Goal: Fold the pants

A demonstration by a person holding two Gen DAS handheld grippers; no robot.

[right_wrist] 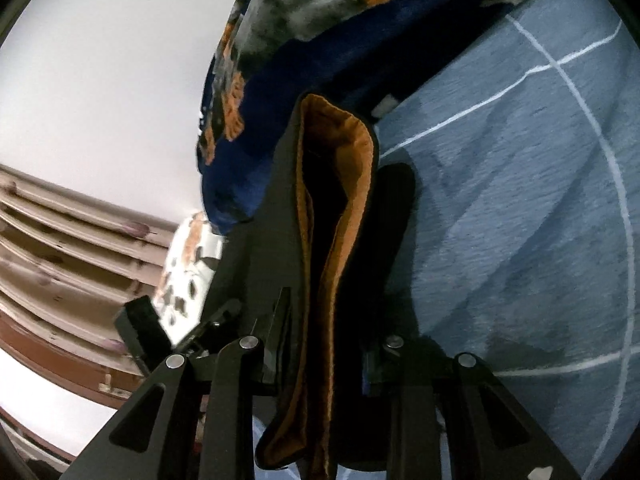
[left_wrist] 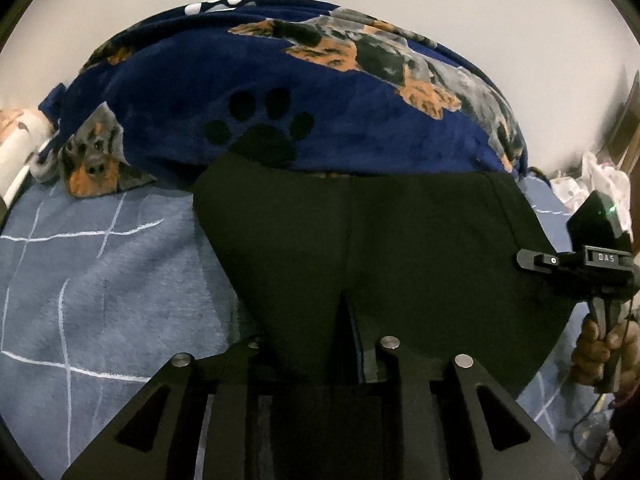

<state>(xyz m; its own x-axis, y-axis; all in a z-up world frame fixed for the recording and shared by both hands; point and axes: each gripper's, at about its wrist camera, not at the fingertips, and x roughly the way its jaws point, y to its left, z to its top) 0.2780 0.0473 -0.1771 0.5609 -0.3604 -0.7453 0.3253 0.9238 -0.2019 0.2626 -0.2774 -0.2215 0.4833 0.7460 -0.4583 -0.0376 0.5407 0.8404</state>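
Observation:
The black pants (left_wrist: 380, 248) hang stretched between both grippers above the blue bed cover. My left gripper (left_wrist: 320, 360) is shut on the near edge of the pants; the cloth covers its fingertips. My right gripper (left_wrist: 560, 264) shows at the right of the left wrist view, gripping the other edge. In the right wrist view the pants (right_wrist: 340, 240) show their orange fleece lining (right_wrist: 352, 184) and pass between the closed fingers of my right gripper (right_wrist: 320, 344).
A navy blanket with dog and paw prints (left_wrist: 320, 92) is heaped behind the pants. The blue bed cover with white lines (left_wrist: 100, 280) lies below. Wooden furniture (right_wrist: 60, 260) and a spotted cloth (right_wrist: 184, 272) stand off the bed.

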